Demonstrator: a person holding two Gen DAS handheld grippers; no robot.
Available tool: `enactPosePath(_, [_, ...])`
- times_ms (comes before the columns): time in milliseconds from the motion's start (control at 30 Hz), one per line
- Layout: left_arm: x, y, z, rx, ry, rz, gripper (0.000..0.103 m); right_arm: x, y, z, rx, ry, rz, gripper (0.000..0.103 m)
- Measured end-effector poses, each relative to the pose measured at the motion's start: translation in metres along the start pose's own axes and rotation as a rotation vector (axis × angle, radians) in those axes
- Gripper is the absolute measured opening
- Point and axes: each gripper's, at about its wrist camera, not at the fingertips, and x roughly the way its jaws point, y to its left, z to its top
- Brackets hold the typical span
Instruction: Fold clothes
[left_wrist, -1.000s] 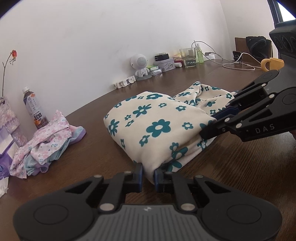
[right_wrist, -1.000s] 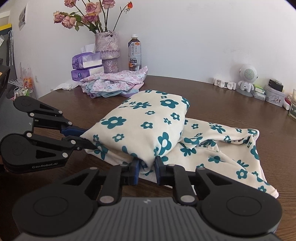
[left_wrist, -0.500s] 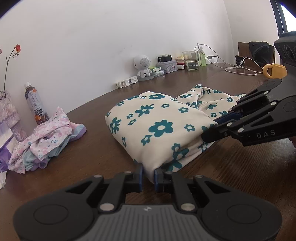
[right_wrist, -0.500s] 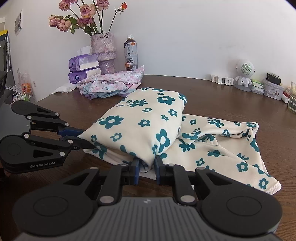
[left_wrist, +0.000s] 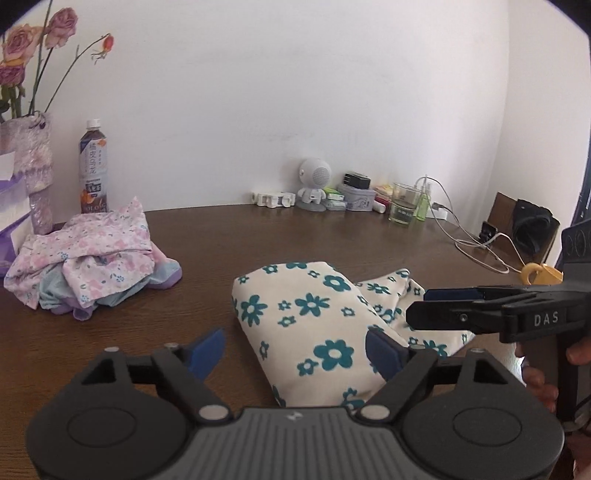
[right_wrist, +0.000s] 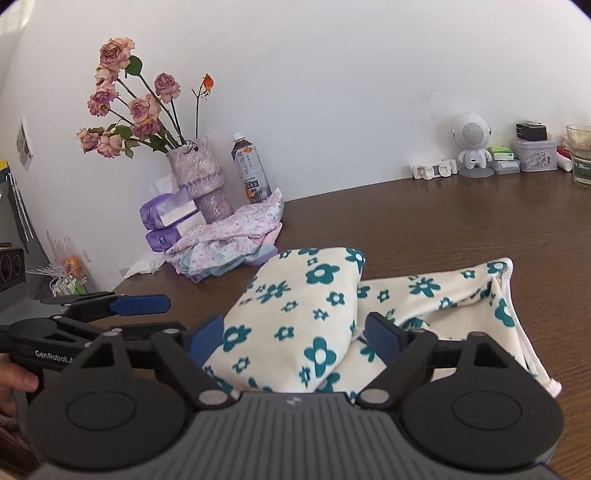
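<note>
A cream garment with teal flowers (left_wrist: 314, 321) (right_wrist: 306, 295) lies folded over itself on the brown table (left_wrist: 258, 236). My left gripper (left_wrist: 297, 349) hovers just above its near edge. The jaws are opening wide, with the fold lying loose between them and the blue pads (left_wrist: 208, 349) off the cloth. My right gripper (right_wrist: 295, 339) is also opening over the neighbouring edge, pads (right_wrist: 384, 341) apart from the fabric. Each gripper shows in the other's view: the right one (left_wrist: 419, 308) at the right, the left one (right_wrist: 173, 314) at the left, both with spread fingers.
A crumpled pile of pink and blue floral clothes (left_wrist: 92, 258) (right_wrist: 229, 240) lies at the back left, by a bottle (left_wrist: 92, 173), a vase of roses (right_wrist: 195, 177) and tissue packs (right_wrist: 166, 214). Along the wall stand a white robot speaker (left_wrist: 314, 181), a glass (left_wrist: 404, 206) and cables (left_wrist: 476, 243).
Both grippers were shut on the garment's folded edge; now both have let go, spread wide and lifted back, and both have rolled. The garment rests on the table.
</note>
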Motion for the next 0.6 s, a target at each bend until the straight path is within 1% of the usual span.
enactPosePath(33, [0.003, 0.003, 0.004, -0.029, 0.003, 0.004, 0.091, 0.005, 0.001, 0.005, -0.005, -0.001, -0.001, 0.103])
enactPosePath(167, [0.019, 0.016, 0.013, -0.167, 0.032, -0.014, 0.092, 0.024, 0.004, 0.023, -0.015, 0.005, -0.012, 0.103])
enactPosePath(267, [0.028, 0.022, 0.004, -0.214, 0.072, -0.011, 0.090, 0.036, -0.001, 0.023, 0.035, 0.034, 0.000, 0.103])
enactPosePath(333, [0.031, 0.024, -0.004, -0.221, 0.088, -0.018, 0.089, 0.041, -0.010, 0.015, 0.111, 0.070, 0.036, 0.103])
enactPosePath(367, [0.031, 0.024, -0.008, -0.221, 0.092, -0.022, 0.086, 0.042, -0.012, 0.010, 0.136, 0.085, 0.042, 0.103])
enactPosePath(433, [0.032, 0.025, -0.013, -0.221, 0.098, -0.019, 0.080, 0.043, -0.013, 0.001, 0.141, 0.100, 0.035, 0.102])
enactPosePath(533, [0.036, 0.028, -0.017, -0.236, 0.109, -0.020, 0.070, 0.040, -0.008, -0.008, 0.105, 0.105, 0.005, 0.101])
enactPosePath(567, [0.037, 0.028, -0.018, -0.241, 0.114, -0.024, 0.066, 0.039, -0.007, -0.010, 0.102, 0.100, 0.000, 0.095])
enactPosePath(600, [0.038, 0.029, -0.019, -0.242, 0.120, -0.030, 0.064, 0.038, -0.007, -0.010, 0.103, 0.097, 0.000, 0.089])
